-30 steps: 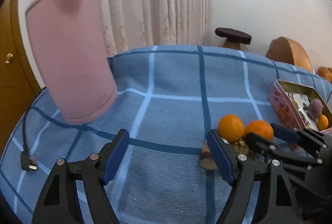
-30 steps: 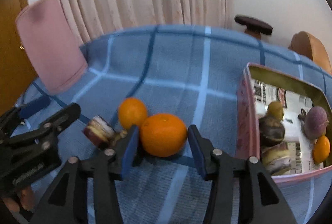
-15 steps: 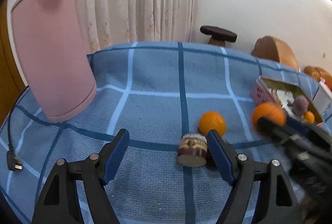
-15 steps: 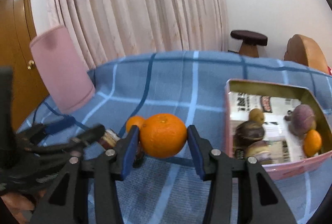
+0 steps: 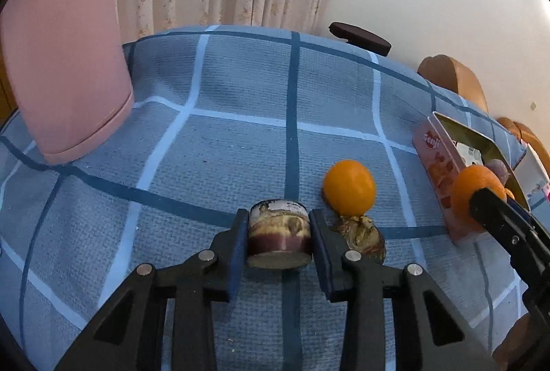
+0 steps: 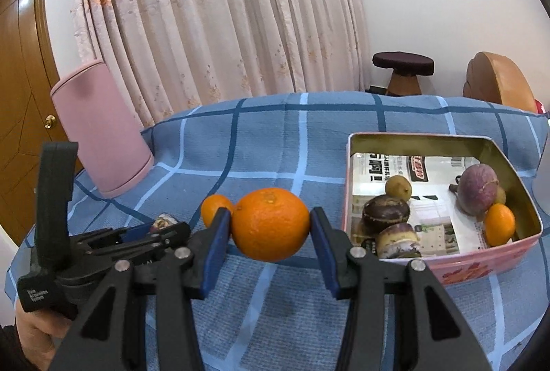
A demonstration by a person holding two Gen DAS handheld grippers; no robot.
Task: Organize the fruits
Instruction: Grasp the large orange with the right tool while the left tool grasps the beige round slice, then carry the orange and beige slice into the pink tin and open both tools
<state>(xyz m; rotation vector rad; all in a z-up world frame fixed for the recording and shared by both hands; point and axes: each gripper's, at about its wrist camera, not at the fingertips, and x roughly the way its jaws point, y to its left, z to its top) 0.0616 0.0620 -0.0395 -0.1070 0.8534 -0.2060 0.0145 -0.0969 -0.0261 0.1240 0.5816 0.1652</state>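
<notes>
Right, left wrist view: my left gripper [image 5: 279, 238] has its jaws closing, and both blue pads look pressed on the flanks of a cut purple-and-cream fruit half [image 5: 279, 238] that sits on the blue checked cloth [image 5: 220, 144]. A loose round orange [image 5: 349, 187] lies just behind and to the right, a brown dried fruit scrap [image 5: 362, 232] just beside the right pad. Risk as I judge it: the grip sits low on a soft cut piece, so it could squash or slip on the lift, and the pad could drag the scrap along

Right wrist view: my right gripper [image 6: 270, 233] is narrowed onto a large dimpled orange [image 6: 270, 225], pads on both sides, fruit clear of the cloth. The pink metal tin [image 6: 481, 262] lined with printed paper stands just right, several fruits already inside. Risk: a round skin can roll out of flat pads, and coming in low could clip the tin's near wall
</notes>
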